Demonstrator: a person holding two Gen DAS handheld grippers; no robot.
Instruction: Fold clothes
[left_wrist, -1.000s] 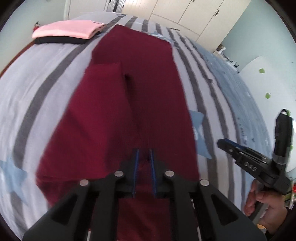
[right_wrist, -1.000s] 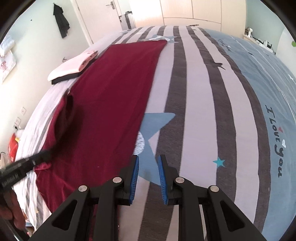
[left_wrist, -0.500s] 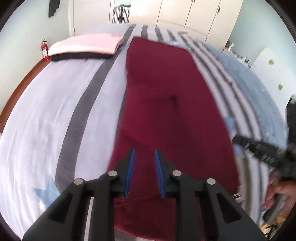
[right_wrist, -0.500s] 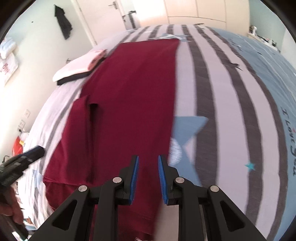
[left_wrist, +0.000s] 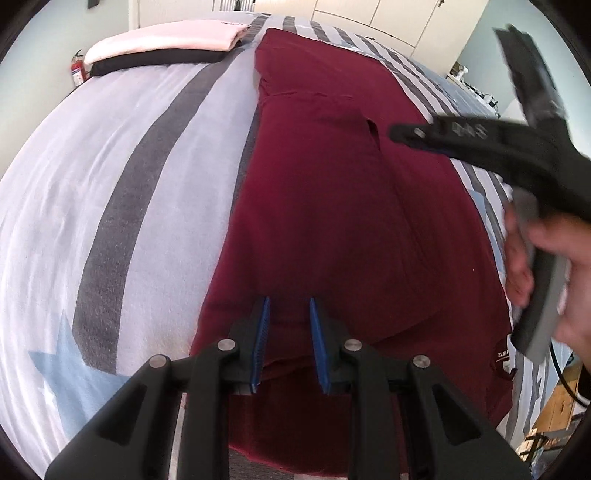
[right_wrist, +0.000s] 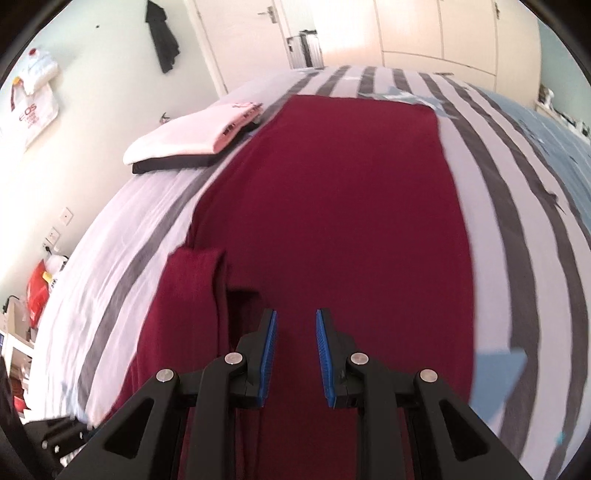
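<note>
Maroon garment (left_wrist: 332, 206) fills the narrow gap seen between the left gripper (left_wrist: 289, 343) jaws and the right gripper (right_wrist: 296, 356) jaws; neither holds cloth. It lies lengthwise on the striped bed (left_wrist: 110, 166), one side folded in, right of the folded stack (right_wrist: 192, 138). Next, I judge: grasp the near hem.

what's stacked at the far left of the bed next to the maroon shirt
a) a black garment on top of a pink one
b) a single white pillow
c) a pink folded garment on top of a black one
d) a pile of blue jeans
c: the pink folded garment lies on top of the black one, just left of the maroon shirt spread on the striped bed.
</note>
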